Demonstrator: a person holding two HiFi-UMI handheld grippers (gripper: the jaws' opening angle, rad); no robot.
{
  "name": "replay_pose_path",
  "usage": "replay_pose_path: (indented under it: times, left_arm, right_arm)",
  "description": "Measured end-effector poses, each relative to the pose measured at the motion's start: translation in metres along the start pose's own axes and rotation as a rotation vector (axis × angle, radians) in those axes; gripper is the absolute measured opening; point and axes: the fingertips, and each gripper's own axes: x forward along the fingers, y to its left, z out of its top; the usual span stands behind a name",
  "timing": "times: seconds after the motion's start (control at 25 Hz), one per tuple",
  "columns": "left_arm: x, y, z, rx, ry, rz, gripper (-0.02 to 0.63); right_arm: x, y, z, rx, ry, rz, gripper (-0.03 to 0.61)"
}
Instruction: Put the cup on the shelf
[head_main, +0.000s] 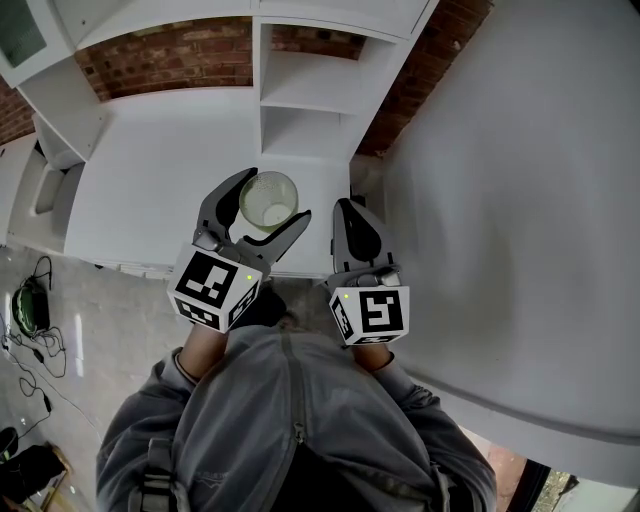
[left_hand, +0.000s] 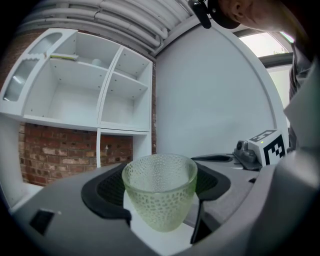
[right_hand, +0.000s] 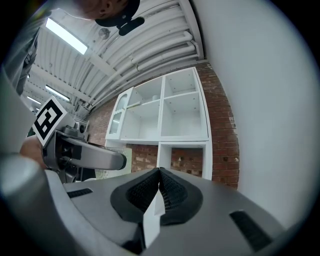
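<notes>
A pale green, textured glass cup (head_main: 268, 199) (left_hand: 160, 192) stands upright over the front part of the white counter (head_main: 150, 190). My left gripper (head_main: 273, 197) (left_hand: 160, 176) is shut on the cup, one pad against each side of it. My right gripper (head_main: 346, 208) (right_hand: 159, 172) is shut on nothing, just right of the cup, and its marker cube shows in the left gripper view. The white shelf unit (head_main: 300, 100) (left_hand: 90, 95) (right_hand: 165, 110) rises at the back of the counter with open compartments; a few small items sit in its upper left ones.
A large white wall panel (head_main: 520, 200) closes off the right side. Red brick (head_main: 170, 55) shows behind the shelves. Cables and a dark bag (head_main: 28, 305) lie on the floor at the left, below the counter's edge.
</notes>
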Motion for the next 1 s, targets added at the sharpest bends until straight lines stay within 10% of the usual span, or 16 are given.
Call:
replay_pose_path:
  times: [1.0]
  left_arm:
    - [0.105,0.118,-0.003,0.018,0.024,-0.088,0.39]
  right_arm:
    - [0.149,-0.037,-0.022,-0.016,0.05,-0.061,0.028]
